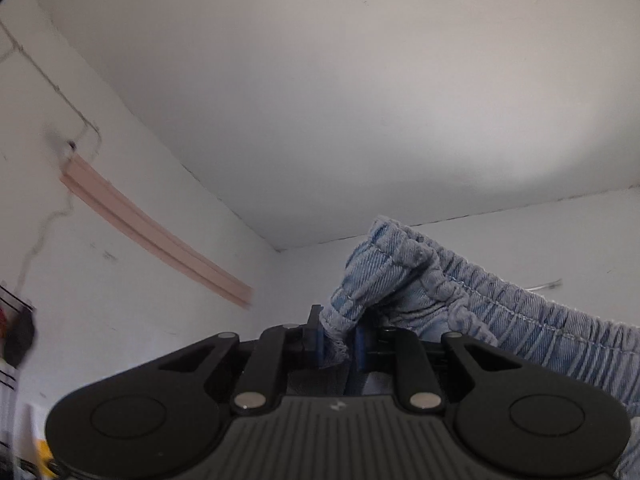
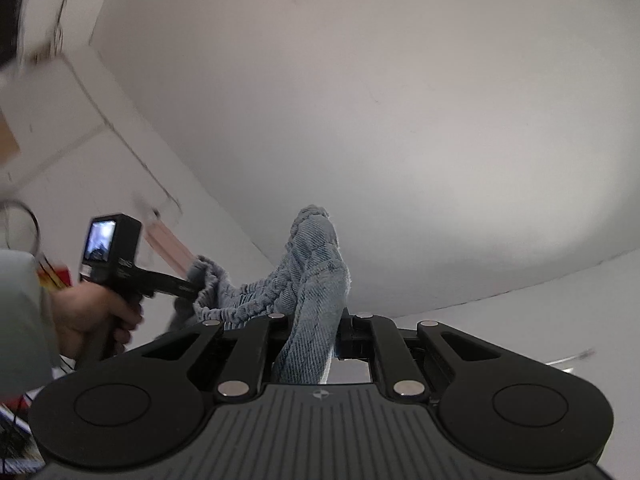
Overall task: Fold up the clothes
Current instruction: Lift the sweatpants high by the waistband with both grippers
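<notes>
A light blue denim garment with an elastic waistband [image 1: 400, 280] is held up in the air, both views tilted toward the ceiling. My left gripper [image 1: 340, 340] is shut on one end of the waistband, cloth bunched between its blue pads. My right gripper [image 2: 316, 328] is shut on the other end of the garment [image 2: 316, 272], which rises above its fingers. In the right wrist view the waistband stretches left to the left gripper [image 2: 188, 284], held in a hand. The rest of the garment hangs below, out of sight.
White ceiling and walls fill both views. A pink tube-light fitting [image 1: 160, 236] is on the left wall. The person's hand and sleeve [image 2: 80, 312] are at the left edge. Cluttered items [image 1: 16, 336] sit at the far left.
</notes>
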`<state>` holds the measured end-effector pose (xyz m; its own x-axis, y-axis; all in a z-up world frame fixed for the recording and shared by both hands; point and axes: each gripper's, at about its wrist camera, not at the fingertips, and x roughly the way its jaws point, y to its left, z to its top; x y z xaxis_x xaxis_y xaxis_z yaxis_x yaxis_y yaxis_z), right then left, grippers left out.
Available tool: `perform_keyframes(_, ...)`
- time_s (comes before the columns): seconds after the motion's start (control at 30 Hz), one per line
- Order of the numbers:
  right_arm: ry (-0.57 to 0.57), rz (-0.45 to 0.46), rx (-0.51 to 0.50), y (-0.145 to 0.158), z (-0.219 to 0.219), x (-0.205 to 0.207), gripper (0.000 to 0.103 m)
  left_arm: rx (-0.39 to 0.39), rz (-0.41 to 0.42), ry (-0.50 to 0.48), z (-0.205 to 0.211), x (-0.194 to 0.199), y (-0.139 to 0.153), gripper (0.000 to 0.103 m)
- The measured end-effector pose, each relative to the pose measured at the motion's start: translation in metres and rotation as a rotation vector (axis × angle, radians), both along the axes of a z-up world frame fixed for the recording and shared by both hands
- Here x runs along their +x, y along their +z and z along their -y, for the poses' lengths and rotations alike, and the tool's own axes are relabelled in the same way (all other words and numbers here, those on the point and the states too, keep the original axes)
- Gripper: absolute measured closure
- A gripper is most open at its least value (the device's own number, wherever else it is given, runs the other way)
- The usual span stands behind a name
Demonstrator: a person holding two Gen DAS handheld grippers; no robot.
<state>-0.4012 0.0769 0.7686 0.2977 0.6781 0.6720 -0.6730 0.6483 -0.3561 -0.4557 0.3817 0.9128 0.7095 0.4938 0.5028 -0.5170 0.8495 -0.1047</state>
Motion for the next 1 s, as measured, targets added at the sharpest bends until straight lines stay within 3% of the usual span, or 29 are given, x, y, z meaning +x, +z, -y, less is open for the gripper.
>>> perform_keyframes(0.17, 0.055, -0.054, -0.039, -0.012, -0.037, 0.025, 0.095, -0.02, -0.073, 0.075, -0.037, 0.031, -0.006, 0.091)
perform_keyframes(0.43, 0.082, -0.123, -0.165, -0.023, -0.098, 0.074, 0.096, -0.12, -0.189, 0.115, -0.107, 0.116, -0.045, 0.093)
perform_keyframes(0.63, 0.094, -0.167, -0.163, -0.043, -0.143, 0.104, 0.096, -0.189, -0.13, 0.108, -0.139, 0.144, -0.051, 0.095)
perform_keyframes(0.77, 0.091, -0.178, -0.16, -0.074, -0.155, 0.11, 0.097, -0.211, -0.09, 0.062, -0.137, 0.169, -0.043, 0.098)
perform_keyframes(0.87, 0.077, -0.194, -0.135, -0.096, -0.146, 0.116, 0.097, -0.143, -0.087, 0.009, -0.107, 0.202, -0.038, 0.098)
perform_keyframes(1.0, 0.024, -0.236, -0.075, -0.121, -0.101, 0.133, 0.097, -0.031, -0.144, -0.102, -0.037, 0.261, -0.043, 0.098)
